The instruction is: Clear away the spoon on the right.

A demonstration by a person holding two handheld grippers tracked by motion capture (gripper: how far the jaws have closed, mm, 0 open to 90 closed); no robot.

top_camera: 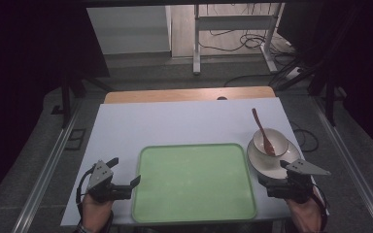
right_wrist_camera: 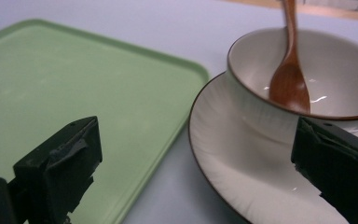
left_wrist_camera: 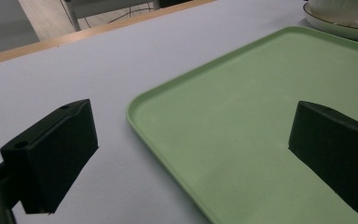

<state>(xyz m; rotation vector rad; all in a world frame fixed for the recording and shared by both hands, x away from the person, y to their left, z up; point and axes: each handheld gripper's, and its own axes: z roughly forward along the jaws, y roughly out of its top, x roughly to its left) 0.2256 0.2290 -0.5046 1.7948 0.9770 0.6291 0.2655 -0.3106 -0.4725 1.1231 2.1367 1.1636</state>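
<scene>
With both jaws spread, the right hand-held gripper is closing on the plate right of the tray while the left hand-held gripper, also spread, is straddling the tray's left rim; a tilt could be tipping bowl and spoon.

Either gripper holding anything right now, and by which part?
Nothing held. Left gripper is open over the tray edge; right gripper is open near the plate rim.
</scene>
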